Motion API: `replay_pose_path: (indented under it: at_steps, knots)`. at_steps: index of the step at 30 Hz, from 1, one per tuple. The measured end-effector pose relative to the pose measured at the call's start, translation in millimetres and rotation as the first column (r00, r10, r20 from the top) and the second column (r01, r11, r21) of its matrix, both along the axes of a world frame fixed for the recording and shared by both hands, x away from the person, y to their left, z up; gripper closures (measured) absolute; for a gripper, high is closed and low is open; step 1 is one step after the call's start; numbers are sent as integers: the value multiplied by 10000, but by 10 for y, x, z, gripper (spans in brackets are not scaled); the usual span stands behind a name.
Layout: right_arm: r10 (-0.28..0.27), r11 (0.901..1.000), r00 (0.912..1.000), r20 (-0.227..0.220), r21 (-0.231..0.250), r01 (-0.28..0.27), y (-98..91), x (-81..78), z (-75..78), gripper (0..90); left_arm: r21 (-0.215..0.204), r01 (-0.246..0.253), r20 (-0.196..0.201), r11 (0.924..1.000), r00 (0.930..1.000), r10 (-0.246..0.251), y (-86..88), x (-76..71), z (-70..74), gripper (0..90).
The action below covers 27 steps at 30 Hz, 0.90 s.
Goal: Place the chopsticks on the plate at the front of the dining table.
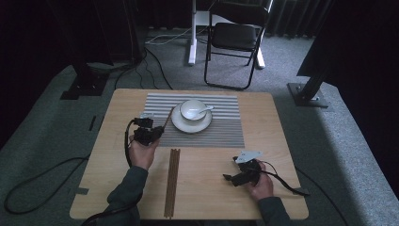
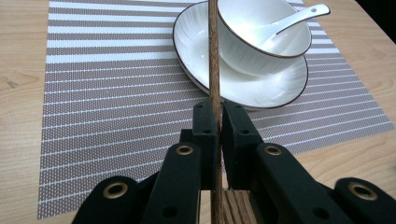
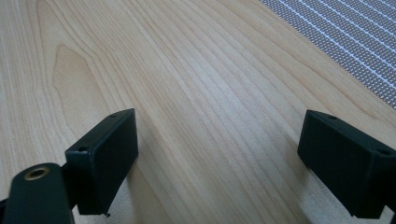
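Wooden table (image 1: 211, 188) — striped placemat (image 1: 221, 132), chopsticks (image 1: 171, 181)

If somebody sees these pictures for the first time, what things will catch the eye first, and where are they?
First comes the white bowl with a spoon in it, standing on a plate on the striped placemat at the far middle of the table. Next, the left gripper pinches one chopstick upright beside the plate. More chopsticks lie on the near wood, and the right gripper is open.
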State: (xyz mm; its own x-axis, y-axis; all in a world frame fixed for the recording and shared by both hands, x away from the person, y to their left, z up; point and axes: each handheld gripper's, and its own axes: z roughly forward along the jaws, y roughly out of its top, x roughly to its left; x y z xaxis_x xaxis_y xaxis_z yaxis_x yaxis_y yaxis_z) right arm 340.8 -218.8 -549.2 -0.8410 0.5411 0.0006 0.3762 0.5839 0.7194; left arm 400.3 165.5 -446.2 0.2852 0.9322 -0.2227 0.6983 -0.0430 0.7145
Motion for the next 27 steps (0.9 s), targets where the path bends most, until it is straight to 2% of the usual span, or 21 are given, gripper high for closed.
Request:
replay_pose_path:
  at_steps: [2, 6, 19, 27]
  knots:
    - [2, 10000, 10000, 1, -3, -2, 0, 0, 0, 116, -209, 27, -79, 9998, 10000, -28, 8, 24, 0, 850]
    - [-2, 10000, 10000, -12, -13, 2, 0, 0, 1, 116, -296, -18, -156, 9996, 9999, 13, 10, 66, 4, 851]
    - [1, 10000, 10000, 1, -5, -1, 0, 0, 0, 115, -487, -273, -268, 9984, 9993, 260, 64, 186, 5, 851]
    - [0, 10000, 10000, 2, -5, 0, 0, 0, 0, 116, -458, -337, -330, 9984, 9989, 322, 48, 248, 1, 851]
